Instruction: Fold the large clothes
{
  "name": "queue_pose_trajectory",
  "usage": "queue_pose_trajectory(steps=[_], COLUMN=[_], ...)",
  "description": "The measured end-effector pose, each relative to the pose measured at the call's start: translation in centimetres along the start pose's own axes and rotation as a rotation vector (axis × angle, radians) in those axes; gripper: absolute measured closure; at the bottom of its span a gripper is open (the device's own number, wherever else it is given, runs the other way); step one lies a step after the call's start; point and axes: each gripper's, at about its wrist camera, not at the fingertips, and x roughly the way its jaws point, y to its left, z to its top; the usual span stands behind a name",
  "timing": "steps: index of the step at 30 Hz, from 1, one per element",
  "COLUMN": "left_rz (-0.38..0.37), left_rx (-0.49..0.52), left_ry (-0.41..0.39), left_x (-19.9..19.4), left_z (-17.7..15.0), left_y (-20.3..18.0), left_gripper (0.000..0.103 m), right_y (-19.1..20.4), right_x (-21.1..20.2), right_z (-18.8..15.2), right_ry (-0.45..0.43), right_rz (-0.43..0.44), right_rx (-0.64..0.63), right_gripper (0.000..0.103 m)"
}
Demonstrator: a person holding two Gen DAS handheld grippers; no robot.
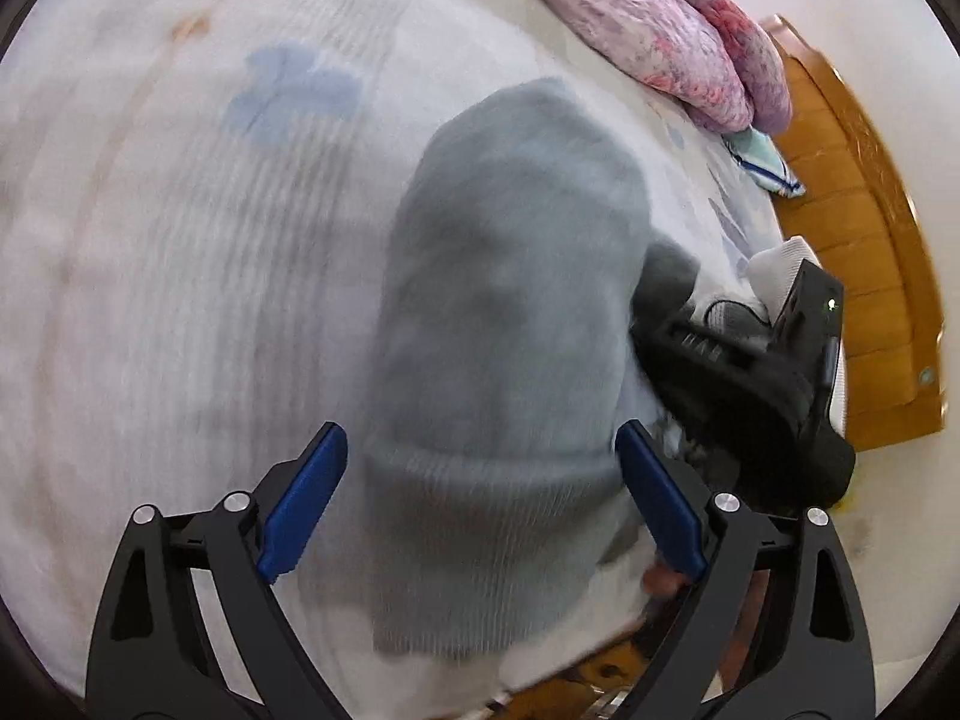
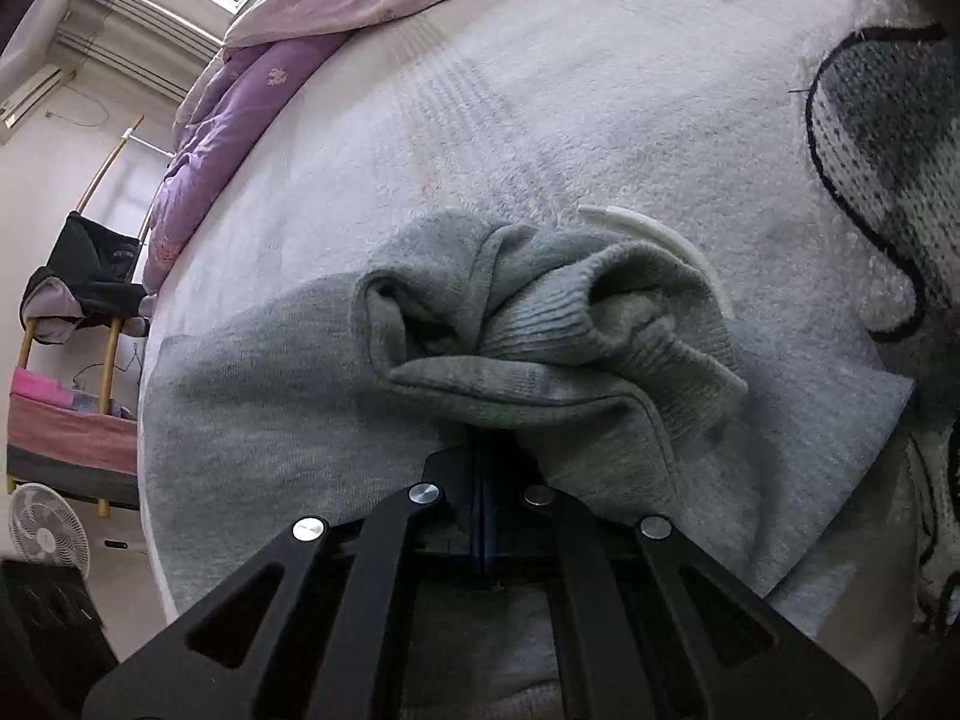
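Observation:
A grey sweatshirt (image 1: 504, 312) lies on a white bed cover (image 1: 180, 240). In the left wrist view my left gripper (image 1: 483, 495) is open, its blue pads either side of the ribbed hem, holding nothing. The right gripper (image 1: 738, 354) shows there as a black body at the garment's right side. In the right wrist view my right gripper (image 2: 483, 456) is shut on a bunched fold of the grey sweatshirt (image 2: 540, 324), ribbed cuff and seam gathered at its tips, the rest spread flat on the bed cover (image 2: 540, 90).
A pink-purple quilt (image 1: 672, 42) lies at the far bed edge, also in the right wrist view (image 2: 252, 96). A wooden bed frame (image 1: 852, 240) runs on the right. A white-and-black knit garment (image 2: 888, 180) lies right. A fan (image 2: 48, 528) and a chair with clothes (image 2: 90, 282) stand beside the bed.

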Motion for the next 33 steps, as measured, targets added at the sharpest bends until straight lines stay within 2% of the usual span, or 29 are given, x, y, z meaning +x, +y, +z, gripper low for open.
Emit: queue_pose_trajectory(steps=[2,5,10,12,13,14,15,17,19,20,21,23,26,30,33], left_rz=[-0.003,-0.042,-0.039,-0.033,-0.030,-0.019,-0.020,-0.017,-0.024,-0.027,-0.032,-0.034,-0.043,-0.062,-0.063], left_rx=[-0.033,-0.088,-0.064,-0.067,-0.061,-0.048,-0.036,-0.022,-0.021,-0.022,-0.019,-0.014,-0.010,-0.035,-0.034], left_ry=[0.009,0.030,0.034,0.038,0.034,0.025,0.019,0.013,0.021,0.026,0.029,0.036,0.034,0.048,0.053], left_x=[0.0,1.0,2.8,3.3,3.4,3.5,3.3,2.8,2.4,2.3,2.1,1.8,1.4,1.2,1.1], left_z=[-0.8,-1.2,-1.1,-1.1,-1.2,-1.1,-1.1,-1.2,-1.0,-0.7,-0.7,-0.6,-0.3,0.1,0.1], left_y=[1.0,1.5,0.6,0.6,0.4,0.1,-0.2,-0.6,-0.7,-0.7,-0.7,-0.9,-1.1,-0.5,-0.7], left_gripper=[0.012,0.012,0.012,0.011,0.012,0.021,0.027,0.039,0.043,0.044,0.045,0.046,0.047,0.047,0.047], right_y=[0.1,0.7,-0.4,-1.7,-2.3,-2.9,-3.5,-4.4,-6.3,-6.9,-7.9,-9.0,-9.7,-9.8,-10.1], right_x=[-1.1,-3.6,-7.7,-9.5,-10.0,-10.4,-10.7,-10.5,-9.1,-8.6,-7.7,-6.3,-5.8,-5.7,-5.0], right_z=[-0.3,-1.6,-5.5,-8.0,-9.0,-9.9,-11.2,-13.0,-15.0,-15.6,-16.7,-17.8,-18.4,-18.5,-18.3], right_ry=[-0.021,-0.066,-0.117,-0.151,-0.164,-0.176,-0.187,-0.199,-0.167,-0.166,-0.171,-0.168,-0.196,-0.204,-0.227], right_rz=[0.025,-0.014,0.013,0.037,0.038,0.037,0.038,0.053,0.141,0.155,0.220,0.293,0.329,0.328,0.392], right_rx=[-0.003,-0.043,0.024,0.118,0.168,0.205,0.250,0.338,0.490,0.540,0.604,0.692,0.728,0.737,0.753], right_gripper=[0.103,0.102,0.092,0.075,0.057,0.051,0.049,0.035,0.034,0.034,0.034,0.034,0.034,0.031,0.021])
